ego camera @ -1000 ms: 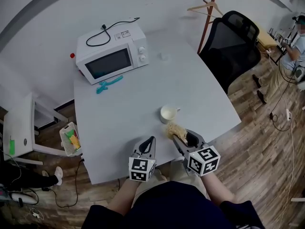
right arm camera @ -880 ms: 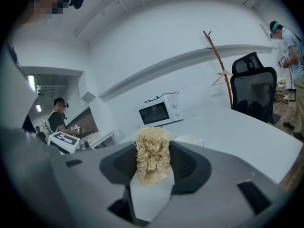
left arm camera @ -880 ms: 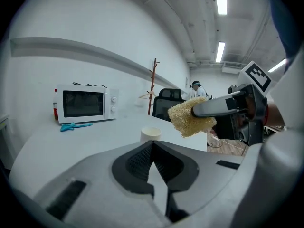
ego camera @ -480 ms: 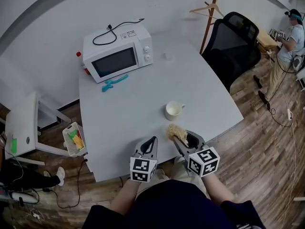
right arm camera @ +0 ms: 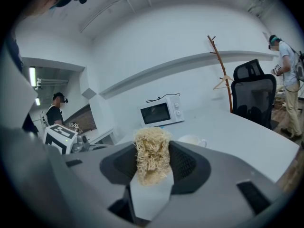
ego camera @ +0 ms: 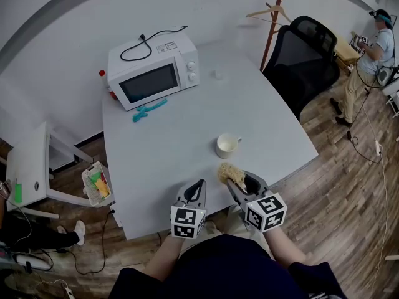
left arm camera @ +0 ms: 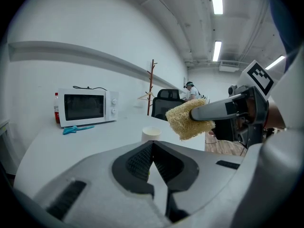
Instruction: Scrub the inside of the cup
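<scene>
A white cup [ego camera: 227, 145] with its handle to the right stands upright on the grey table [ego camera: 162, 148], and shows small in the left gripper view [left arm camera: 151, 134] and the right gripper view [right arm camera: 192, 140]. My right gripper [ego camera: 232, 180] is shut on a tan loofah scrubber [ego camera: 229, 172], which sticks up between its jaws [right arm camera: 152, 156]. It hovers just short of the cup, near the table's front edge. My left gripper [ego camera: 198, 185] is shut and holds nothing, to the left of the right one. From the left gripper view the scrubber [left arm camera: 189, 119] hangs above and right of the cup.
A white microwave [ego camera: 154, 70] with a black cord on top stands at the table's far left, a teal tool [ego camera: 148, 109] in front of it. A black office chair [ego camera: 304, 48] and a wooden coat stand [ego camera: 273, 18] are at the right. A person [ego camera: 368, 48] stands far right.
The head view has shifted slightly, so the table and cup sit a little further right in the picture. Both grippers have stayed near the front edge. The person at far right has walked about.
</scene>
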A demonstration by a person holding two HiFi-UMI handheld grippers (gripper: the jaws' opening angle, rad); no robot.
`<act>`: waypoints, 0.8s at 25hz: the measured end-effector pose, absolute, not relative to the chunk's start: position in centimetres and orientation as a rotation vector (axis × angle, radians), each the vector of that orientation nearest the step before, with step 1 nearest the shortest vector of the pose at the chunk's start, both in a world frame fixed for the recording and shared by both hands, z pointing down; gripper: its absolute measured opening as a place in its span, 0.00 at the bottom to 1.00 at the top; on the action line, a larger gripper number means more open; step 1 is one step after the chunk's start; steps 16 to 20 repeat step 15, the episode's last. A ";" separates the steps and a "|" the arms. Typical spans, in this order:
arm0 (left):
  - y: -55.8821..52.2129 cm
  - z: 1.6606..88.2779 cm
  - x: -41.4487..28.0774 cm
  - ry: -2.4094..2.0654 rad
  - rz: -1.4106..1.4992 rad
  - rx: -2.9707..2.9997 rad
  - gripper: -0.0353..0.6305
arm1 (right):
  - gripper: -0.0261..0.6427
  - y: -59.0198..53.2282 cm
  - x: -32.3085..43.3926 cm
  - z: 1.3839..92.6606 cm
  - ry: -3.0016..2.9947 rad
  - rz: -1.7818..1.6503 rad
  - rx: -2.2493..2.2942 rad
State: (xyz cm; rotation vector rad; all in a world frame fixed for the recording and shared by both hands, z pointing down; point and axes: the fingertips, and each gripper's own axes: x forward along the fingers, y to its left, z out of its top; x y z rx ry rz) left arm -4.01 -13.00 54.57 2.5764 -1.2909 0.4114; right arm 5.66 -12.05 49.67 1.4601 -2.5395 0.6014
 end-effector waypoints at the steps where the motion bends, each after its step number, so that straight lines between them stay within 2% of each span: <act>1: -13.0 54.6 -4.0 -1.289 0.409 2.574 0.08 | 0.30 -12.1 5.7 49.7 -2.539 0.604 1.464; 20: -13.2 54.7 -3.6 -1.270 0.412 2.571 0.08 | 0.30 -12.5 6.0 49.7 -2.540 0.611 1.485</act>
